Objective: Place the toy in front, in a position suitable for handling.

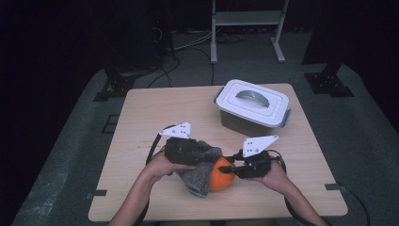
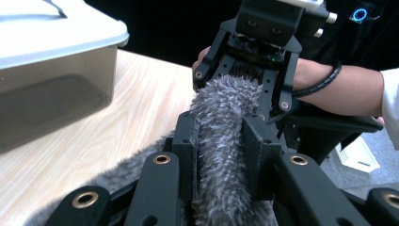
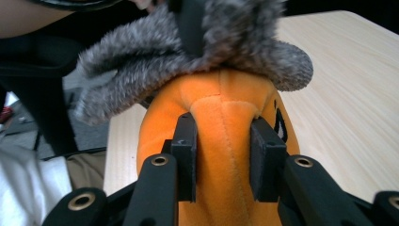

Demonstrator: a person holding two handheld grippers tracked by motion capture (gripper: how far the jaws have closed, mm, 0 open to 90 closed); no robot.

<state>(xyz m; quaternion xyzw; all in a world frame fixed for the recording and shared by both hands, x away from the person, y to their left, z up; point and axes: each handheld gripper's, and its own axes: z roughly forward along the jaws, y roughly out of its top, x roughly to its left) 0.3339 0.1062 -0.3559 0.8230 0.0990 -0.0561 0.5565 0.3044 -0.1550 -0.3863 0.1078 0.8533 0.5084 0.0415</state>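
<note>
An orange plush toy (image 1: 221,178) lies near the front of the table, half covered by a grey furry cloth (image 1: 198,178). My left gripper (image 1: 209,157) is shut on a fold of the grey fur (image 2: 226,103), which stands pinched between its jaws. My right gripper (image 1: 227,168) comes in from the right and is shut on a stitched ridge of the orange plush (image 3: 221,103). In the right gripper view the grey fur (image 3: 141,52) drapes over the top of the toy. The two grippers face each other closely across it.
A lidded plastic box (image 1: 253,106) with a white lid and grey handle stands at the back right of the wooden table (image 1: 155,108). In the left gripper view the box (image 2: 51,70) is close on the left. A metal stand rises beyond the table.
</note>
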